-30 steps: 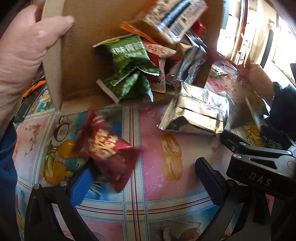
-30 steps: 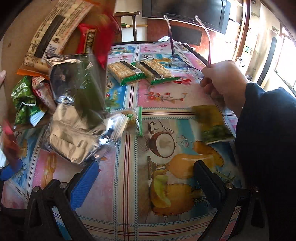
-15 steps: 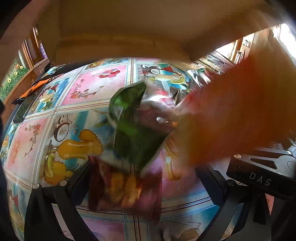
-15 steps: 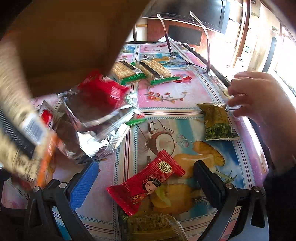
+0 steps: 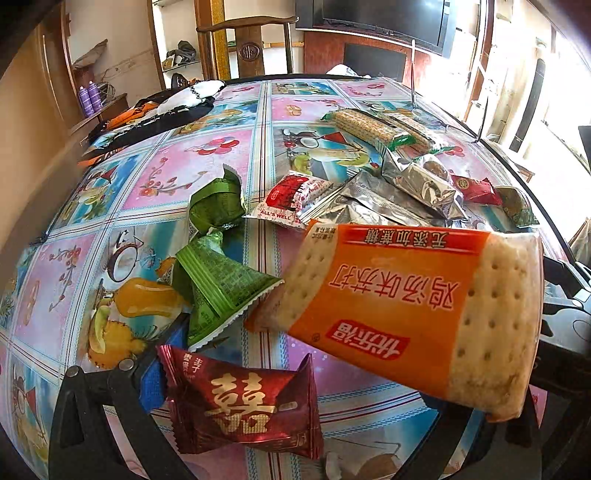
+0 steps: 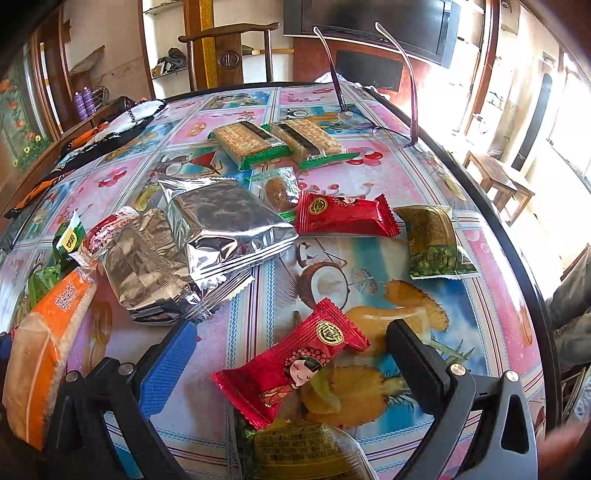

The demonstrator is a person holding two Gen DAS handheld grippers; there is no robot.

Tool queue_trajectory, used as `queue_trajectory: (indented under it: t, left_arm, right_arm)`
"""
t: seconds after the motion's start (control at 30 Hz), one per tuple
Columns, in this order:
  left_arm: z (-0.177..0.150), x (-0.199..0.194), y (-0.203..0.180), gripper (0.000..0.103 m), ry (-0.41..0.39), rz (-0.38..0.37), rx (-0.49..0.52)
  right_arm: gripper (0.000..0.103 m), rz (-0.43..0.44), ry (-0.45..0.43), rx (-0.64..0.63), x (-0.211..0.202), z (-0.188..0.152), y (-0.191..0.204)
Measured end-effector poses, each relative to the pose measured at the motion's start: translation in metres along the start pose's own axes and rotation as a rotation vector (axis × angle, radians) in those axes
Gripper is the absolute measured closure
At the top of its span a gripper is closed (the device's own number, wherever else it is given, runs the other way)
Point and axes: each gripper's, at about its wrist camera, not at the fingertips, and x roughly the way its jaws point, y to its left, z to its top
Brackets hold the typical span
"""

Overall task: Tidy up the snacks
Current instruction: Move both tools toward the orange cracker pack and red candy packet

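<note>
Sunlit and cluttered, the room holds a dark wooden chair (image 5: 255, 40) and a television (image 5: 376, 18) beyond a round table (image 5: 192, 166) under a glossy fruit-and-flower cloth.

From the left wrist view, the left gripper (image 5: 295, 398) rests low at the near edge with its jaws spread wide, gripping nothing. A maroon candy packet (image 5: 243, 406) lies between the fingers, and an orange cracker pack (image 5: 410, 317) leans over the right finger, hiding its tip. Just beyond lie two green pouches (image 5: 218, 280), crinkled and pointing different ways; farther off sit a red-and-white sachet (image 5: 291, 197), silver foil packs (image 5: 399, 199) overlapping each other, and two green-ended biscuit bars (image 5: 369, 125) side by side.

From the right wrist view, the right gripper (image 6: 291, 365) is likewise spread and empty, a red candy wrapper (image 6: 295, 362) lying diagonally between its fingers and a yellowish jelly cup (image 6: 303, 450) partly tucked under the camera. A second red candy wrapper (image 6: 347, 216) and an olive-green pea packet (image 6: 436, 243) sit farther right; a pair of spectacles (image 6: 369, 122) stands at the far edge.

The snacks are all loose on the cloth, unsorted. Risks, as I judge them: the slick foil and the shiny cloth could let a packet skate away as the jaws shut; overlapping silver packs might come up as a pair; the leaning cracker pack could snag the left finger and crush.
</note>
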Motion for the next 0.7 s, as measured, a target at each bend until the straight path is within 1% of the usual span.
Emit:
queue_trajectory:
  t: [0.7]
  left_arm:
    - [-0.0004, -0.0013, -0.0019, 0.0, 0.0, 0.0, 0.0]
  right_arm:
    - [0.001, 0.0, 0.001, 0.0, 0.0004, 0.0007, 0.0]
